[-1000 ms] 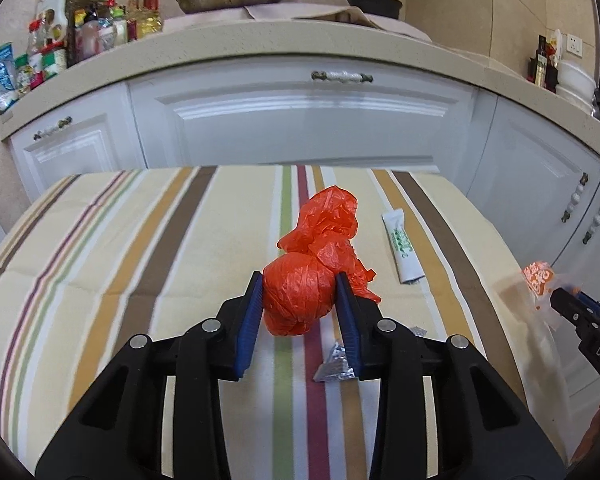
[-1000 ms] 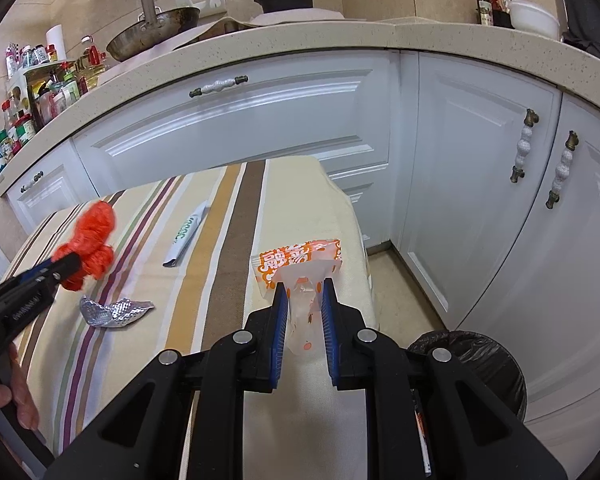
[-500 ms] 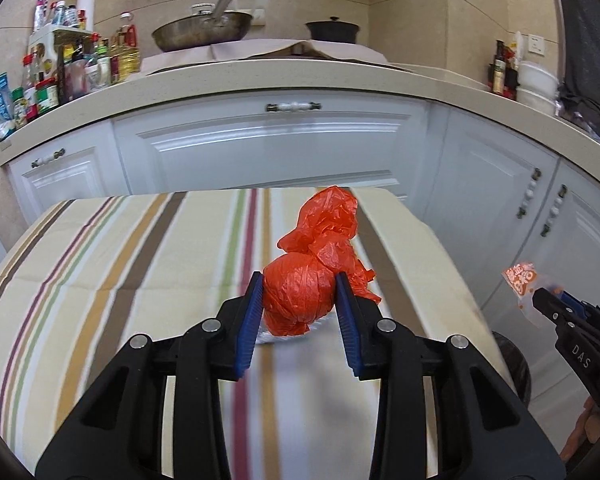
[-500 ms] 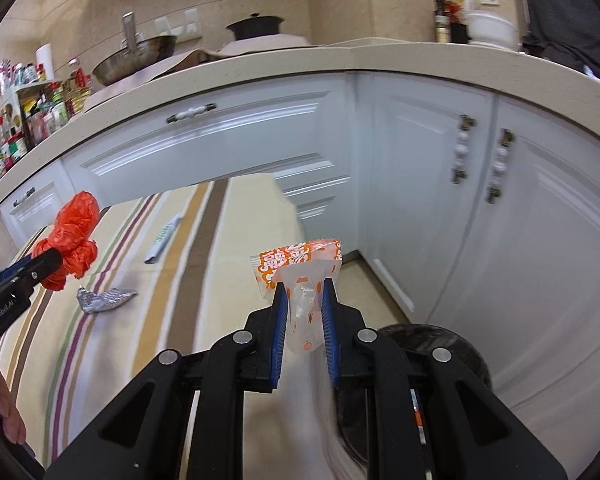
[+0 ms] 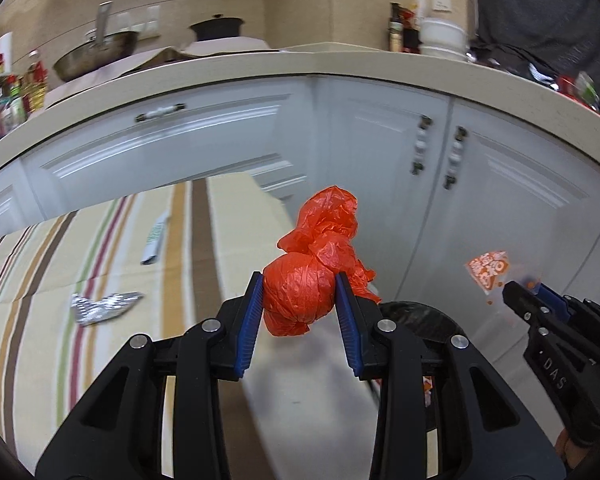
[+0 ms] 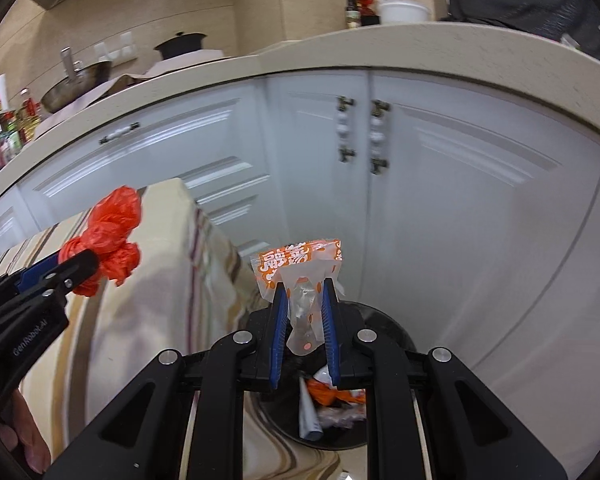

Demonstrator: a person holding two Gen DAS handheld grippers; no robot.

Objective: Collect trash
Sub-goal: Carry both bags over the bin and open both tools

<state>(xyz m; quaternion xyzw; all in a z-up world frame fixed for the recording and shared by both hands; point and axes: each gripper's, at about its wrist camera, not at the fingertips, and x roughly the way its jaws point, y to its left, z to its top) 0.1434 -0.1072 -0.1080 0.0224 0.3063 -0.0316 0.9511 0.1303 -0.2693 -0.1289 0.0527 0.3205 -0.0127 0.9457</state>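
**Both pieces of trash are now over by the bin**

A second ago both tongs were above the striped tabletop (image 5: 100,360). Now they have swung off to the side, toward the black bin (image 6: 384,320) on the floor by the white cupboards.

The left tongs (image 5: 299,304) are clamped on a red bag (image 5: 300,296) that is scrunched into a ball. It hangs near the tabletop's edge, with the bin's rim just behind it.

The right tongs (image 6: 303,320) are clamped on a clear wrapper (image 6: 300,280) with orange print. It hangs right above the bin's opening, and other scraps already lie inside.

So the carrying looks almost done. The next job is likely to let go, wrapper first, since it is best lined up.

Two things are not picked up yet: a silver foil scrap (image 5: 104,308) and a small white packet (image 5: 156,236) lie on the tabletop.
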